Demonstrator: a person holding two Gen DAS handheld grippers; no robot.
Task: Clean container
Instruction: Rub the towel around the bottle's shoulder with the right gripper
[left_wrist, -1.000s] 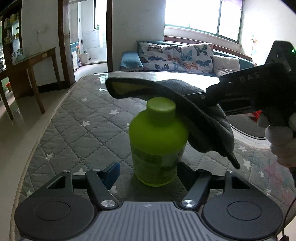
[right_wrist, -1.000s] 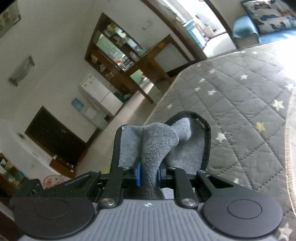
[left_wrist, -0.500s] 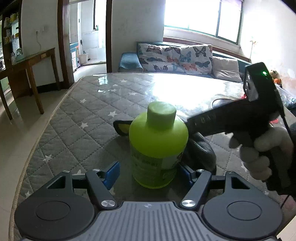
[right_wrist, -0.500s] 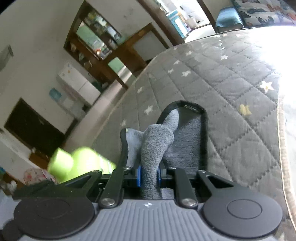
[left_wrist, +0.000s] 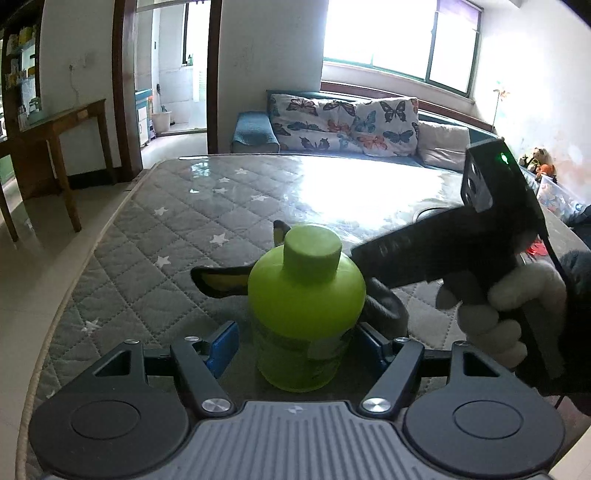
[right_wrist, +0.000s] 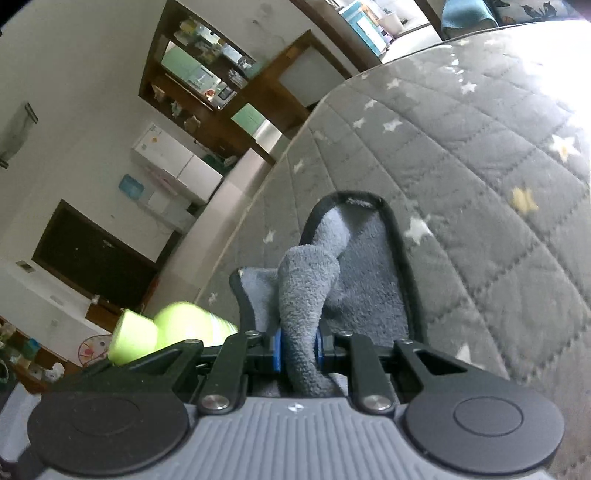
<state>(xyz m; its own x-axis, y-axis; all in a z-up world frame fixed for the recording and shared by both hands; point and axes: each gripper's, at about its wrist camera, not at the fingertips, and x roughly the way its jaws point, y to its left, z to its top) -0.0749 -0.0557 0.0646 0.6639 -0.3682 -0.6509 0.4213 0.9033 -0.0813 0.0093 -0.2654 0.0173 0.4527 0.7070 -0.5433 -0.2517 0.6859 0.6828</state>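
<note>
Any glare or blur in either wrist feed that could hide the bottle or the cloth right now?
Left wrist view: window glare washes out the far table, but the green bottle is sharp. Right wrist view: bottle is blurred and overexposed at the frame's lower left; the grey cloth is clear.

Black left gripper (left_wrist: 295, 341) with blue pads, silver screws, ribbed grey housing; white-gloved hand (left_wrist: 498, 314)

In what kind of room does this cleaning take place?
Most likely a home living room: a sofa with butterfly cushions stands under a big window, and a wooden side table stands by a doorway.
</note>
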